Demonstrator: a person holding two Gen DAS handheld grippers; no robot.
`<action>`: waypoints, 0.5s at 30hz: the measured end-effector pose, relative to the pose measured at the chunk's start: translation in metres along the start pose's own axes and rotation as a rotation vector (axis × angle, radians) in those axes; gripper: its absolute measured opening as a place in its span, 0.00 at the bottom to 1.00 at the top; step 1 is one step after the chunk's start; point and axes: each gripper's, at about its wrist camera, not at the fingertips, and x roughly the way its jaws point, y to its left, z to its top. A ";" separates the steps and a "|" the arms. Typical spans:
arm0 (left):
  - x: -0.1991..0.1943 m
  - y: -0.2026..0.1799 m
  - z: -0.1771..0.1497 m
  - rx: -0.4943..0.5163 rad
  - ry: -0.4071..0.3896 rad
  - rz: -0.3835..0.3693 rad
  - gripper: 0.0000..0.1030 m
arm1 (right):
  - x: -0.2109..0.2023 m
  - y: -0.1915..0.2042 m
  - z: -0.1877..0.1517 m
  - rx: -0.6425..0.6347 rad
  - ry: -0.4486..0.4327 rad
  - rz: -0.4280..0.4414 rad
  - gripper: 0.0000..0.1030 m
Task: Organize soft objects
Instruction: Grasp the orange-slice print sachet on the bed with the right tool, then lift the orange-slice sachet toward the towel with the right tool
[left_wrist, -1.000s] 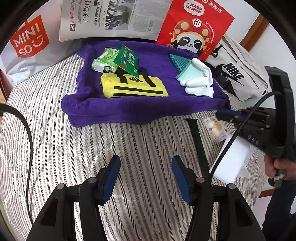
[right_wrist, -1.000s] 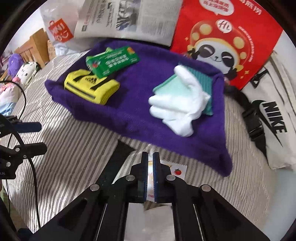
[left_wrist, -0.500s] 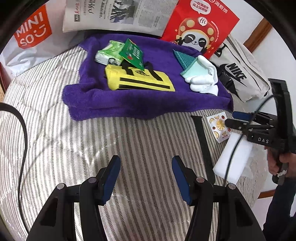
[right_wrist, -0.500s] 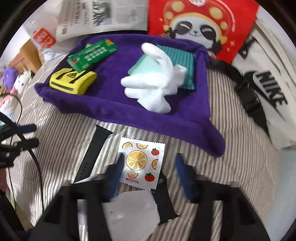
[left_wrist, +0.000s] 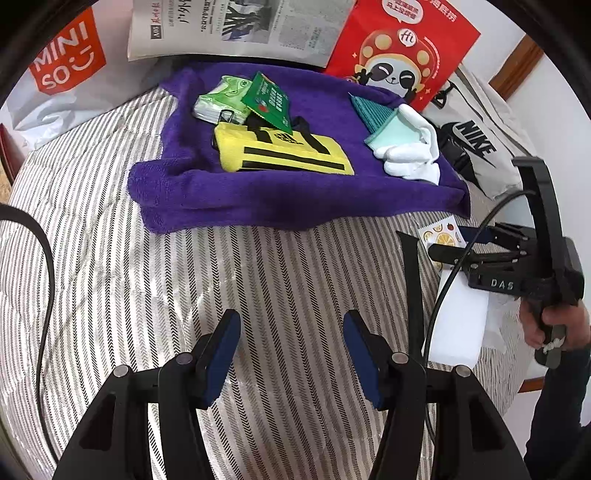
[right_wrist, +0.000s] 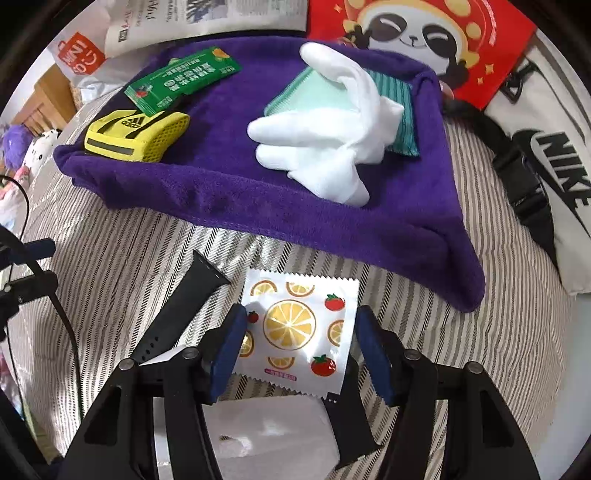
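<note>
A: See the right gripper? It points steeply down over the fruit sachet, jaws apart, one finger on each side of it. They have just narrowed a little, but the pads don't press on it yet, so nothing is held.

B: Why straddle it like that?

A: My guess is the sachet is the next soft thing to go up onto the purple towel, which looks to be the collecting spot. It lies flat on the striped bed, just near of the towel's near edge, so a pinch from above is the obvious way in.

B: And the left gripper?

A: Jaws apart too, nothing between them, hanging over bare bedding to the left. It seems to be waiting.

B: What's on the towel already?

A: I count five: one yellow pouch, one green sachet leaning on it, one green tissue pack at the far left, one white glove, and one teal cloth under the glove at the right.

B: Off the towel?

A: The one fruit sachet, two black strap pieces beside and below it, and one white block nearest us. Behind it all stand three bags and one newspaper.
</note>
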 end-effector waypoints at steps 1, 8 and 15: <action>0.000 0.001 0.000 -0.004 -0.003 -0.003 0.54 | -0.002 0.004 0.000 -0.023 -0.011 -0.005 0.40; 0.006 0.002 -0.003 -0.011 0.016 0.002 0.54 | -0.022 0.017 -0.003 -0.059 -0.051 0.083 0.07; 0.004 0.004 -0.005 -0.017 0.019 0.001 0.54 | -0.035 0.012 -0.002 -0.014 -0.121 0.131 0.05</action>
